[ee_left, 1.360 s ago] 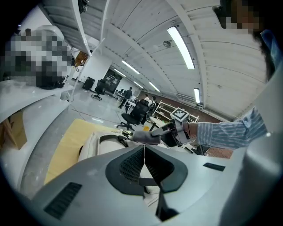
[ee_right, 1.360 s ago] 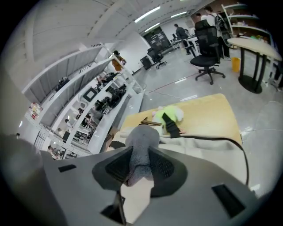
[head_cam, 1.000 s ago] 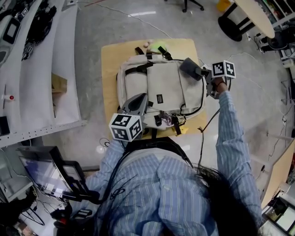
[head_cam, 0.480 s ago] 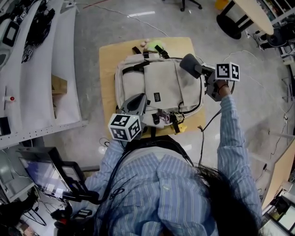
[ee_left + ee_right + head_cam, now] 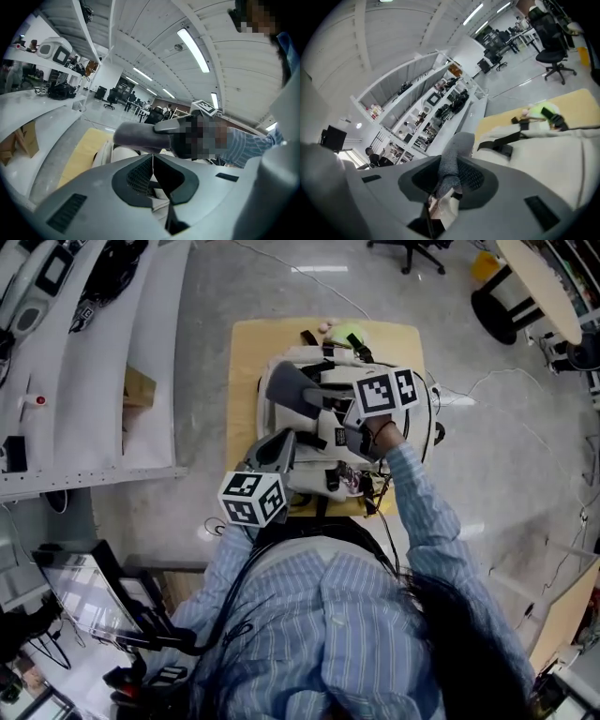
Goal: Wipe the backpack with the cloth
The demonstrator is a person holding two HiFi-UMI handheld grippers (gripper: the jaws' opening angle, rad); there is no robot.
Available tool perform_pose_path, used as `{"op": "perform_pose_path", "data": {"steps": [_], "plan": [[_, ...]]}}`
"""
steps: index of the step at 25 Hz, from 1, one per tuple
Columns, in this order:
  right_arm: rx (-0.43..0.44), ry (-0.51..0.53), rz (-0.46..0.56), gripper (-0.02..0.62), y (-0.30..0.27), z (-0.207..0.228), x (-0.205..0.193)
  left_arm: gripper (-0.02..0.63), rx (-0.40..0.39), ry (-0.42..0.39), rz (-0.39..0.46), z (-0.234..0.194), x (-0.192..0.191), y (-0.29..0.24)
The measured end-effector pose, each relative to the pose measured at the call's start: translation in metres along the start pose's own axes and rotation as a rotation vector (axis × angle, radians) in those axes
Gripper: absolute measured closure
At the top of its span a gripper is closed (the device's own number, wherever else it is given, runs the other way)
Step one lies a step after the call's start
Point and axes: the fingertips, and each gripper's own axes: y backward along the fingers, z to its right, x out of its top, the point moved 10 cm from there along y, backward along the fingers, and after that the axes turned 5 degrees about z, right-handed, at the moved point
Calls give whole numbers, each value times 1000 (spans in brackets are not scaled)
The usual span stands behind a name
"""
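A beige backpack (image 5: pixel 412 418) lies flat on a small wooden table (image 5: pixel 246 362). My right gripper (image 5: pixel 323 401) reaches across its upper part from the right, shut on a grey cloth (image 5: pixel 286 388) that hangs over the bag's upper left. The right gripper view shows that cloth (image 5: pixel 451 161) pinched in the right gripper (image 5: pixel 450 177), with the backpack (image 5: pixel 543 154) beyond. My left gripper (image 5: pixel 278 444) rests at the bag's near left edge. In the left gripper view the left gripper (image 5: pixel 153 164) is shut with nothing visible between its pads, and the cloth (image 5: pixel 136 136) is ahead of it.
White shelving (image 5: pixel 112 362) with a cardboard box (image 5: pixel 139 385) runs along the left. A green item (image 5: pixel 349 334) sits at the table's far edge. An office chair (image 5: pixel 412 249) and a round table base (image 5: pixel 506 306) stand on the floor beyond.
My right gripper has swept left with the cloth, from the backpack's right edge across to its upper left. The left gripper has stayed at the near left edge.
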Motion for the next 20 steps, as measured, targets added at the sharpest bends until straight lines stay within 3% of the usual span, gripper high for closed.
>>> {"op": "perform_pose_path", "data": {"steps": [3,8,14,20], "plan": [[7,-31,-61,491,-41,0,-19,598,31,10,11,-4,-2,9],[-81,-69,-111,494,-57,23,-38,598,52,18,17,-6,-4,16],[-155,-130,-32,495,0,56,-36,598,26,7,3,1,-10,8],[-281,-169,43,495,77,88,-40,598,-30,-12,-24,15,-12,-6]]}}
